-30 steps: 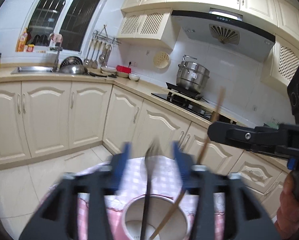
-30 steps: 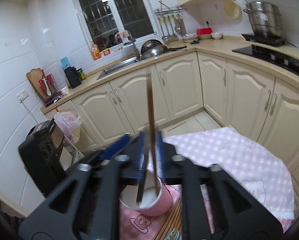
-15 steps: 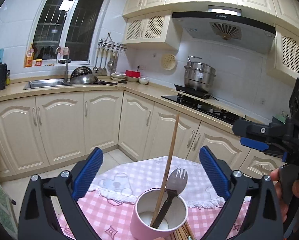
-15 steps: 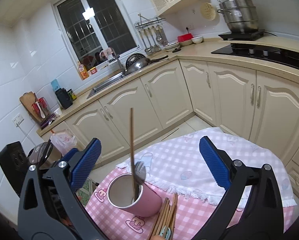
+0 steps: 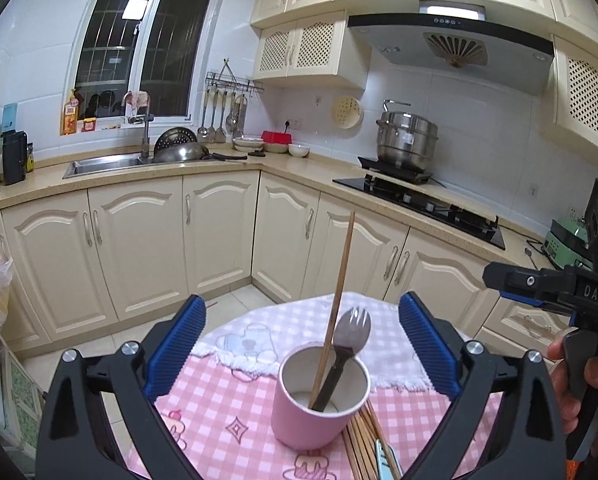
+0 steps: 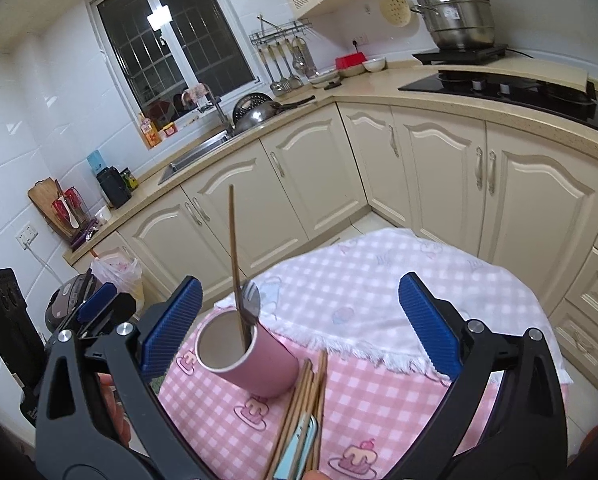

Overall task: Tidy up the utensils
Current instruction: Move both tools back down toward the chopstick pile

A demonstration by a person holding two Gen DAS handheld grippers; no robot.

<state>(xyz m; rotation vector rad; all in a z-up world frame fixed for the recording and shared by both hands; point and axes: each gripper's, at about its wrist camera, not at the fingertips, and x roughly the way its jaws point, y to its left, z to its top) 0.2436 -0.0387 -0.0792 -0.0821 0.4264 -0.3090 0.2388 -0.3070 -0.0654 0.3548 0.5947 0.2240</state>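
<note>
A pink cup stands on the pink checked tablecloth. A wooden chopstick and a dark-handled spork stand in it. The cup, chopstick and spork also show in the right wrist view. Several loose chopsticks and a light blue utensil lie beside the cup. My left gripper is open and empty, straddling the cup. My right gripper is open and empty above the cup and chopsticks.
A white checked cloth covers the far half of the small round table. Cream cabinets and a counter with a sink, a stove and a steel pot run behind. A rice cooker stands at the left.
Both grippers went from shut on the spork and chopstick to wide open. Both utensils now stand free in the cup, and both grippers have drawn back from it.
</note>
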